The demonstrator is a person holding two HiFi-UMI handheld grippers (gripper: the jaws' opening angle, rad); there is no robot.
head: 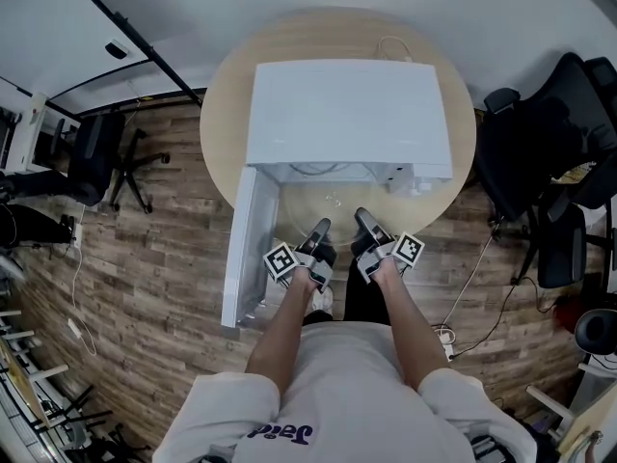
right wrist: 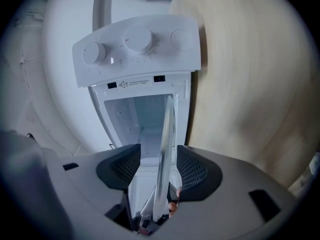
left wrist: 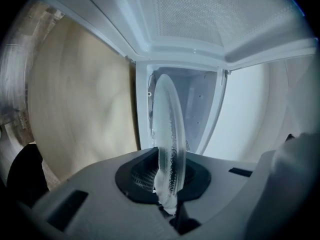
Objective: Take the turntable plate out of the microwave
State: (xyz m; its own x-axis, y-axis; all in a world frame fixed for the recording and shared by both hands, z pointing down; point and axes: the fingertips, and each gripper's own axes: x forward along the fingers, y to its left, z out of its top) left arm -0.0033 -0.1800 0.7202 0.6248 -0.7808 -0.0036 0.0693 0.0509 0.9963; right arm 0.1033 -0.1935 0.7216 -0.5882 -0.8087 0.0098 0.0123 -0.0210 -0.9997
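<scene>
Two sets of jaws sit at the near rim of the turntable plate (left wrist: 167, 129). The left gripper (left wrist: 167, 176) is clamped tight on it; the right gripper (right wrist: 160, 171) gapes wide, the rim between its pads untouched. The plate, a thin round disc of clear glass, stippled at the edge, extends level straight ahead, apparently at the mouth of the white microwave (right wrist: 135, 44). The door (head: 241, 249) hangs open leftward beside the round wooden table (head: 222, 114).

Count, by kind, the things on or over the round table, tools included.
White box-shaped microwave: 1
Clear round glass turntable plate: 1
Grey two-jaw tools: 2 (left tool, right tool)
Total: 4
</scene>
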